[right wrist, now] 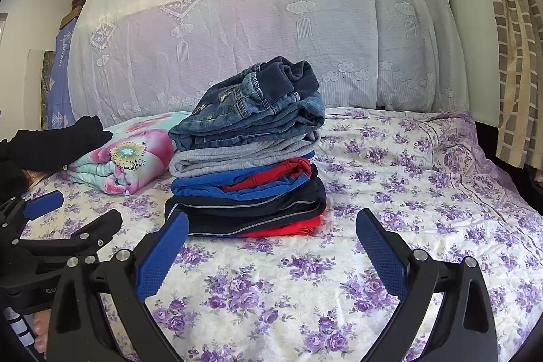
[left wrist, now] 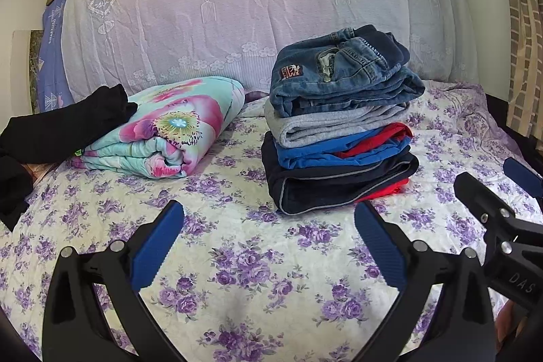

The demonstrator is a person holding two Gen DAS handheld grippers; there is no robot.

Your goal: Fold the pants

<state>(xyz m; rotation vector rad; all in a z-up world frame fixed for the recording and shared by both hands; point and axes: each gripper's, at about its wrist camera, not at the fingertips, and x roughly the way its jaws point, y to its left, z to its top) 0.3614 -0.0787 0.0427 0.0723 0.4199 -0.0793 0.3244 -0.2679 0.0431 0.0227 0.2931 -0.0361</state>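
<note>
**A:** Starting nearest, what were the tools doing?

**B:** The left tool (left wrist: 269,233) hung just above the floral purple-and-white bedspread (left wrist: 237,277), its blue-padded fingers (left wrist: 159,246) spread wide apart with nothing between them. The right tool (right wrist: 271,240) was the same: fingers well apart, gripping nothing, touching no cloth. Both pointed at the stack, the left one a little to its left and the right one squarely in front of it.

**B:** I'd judge they were held back and open either because a fold had been finished or to reach for another garment.

**A:** And the pants?

**B:** Just beyond the tools stood the pile of folded pants (left wrist: 339,145): dark navy track pants with a grey stripe (right wrist: 244,212) at the bottom, red and blue ones above, then grey sweatpants (right wrist: 237,158), and blue denim jeans (right wrist: 258,114) on top, a bit rumpled. Stacked that way, they looked like finished work kept in one place.

**A:** Anything left unfolded?

**B:** Left of the stack lay a rolled floral quilt in turquoise and pink (left wrist: 169,128), and on it a loose black garment (left wrist: 64,124), possibly the next pair. Behind the stack rose a white lace-covered headboard (right wrist: 254,33).
</note>
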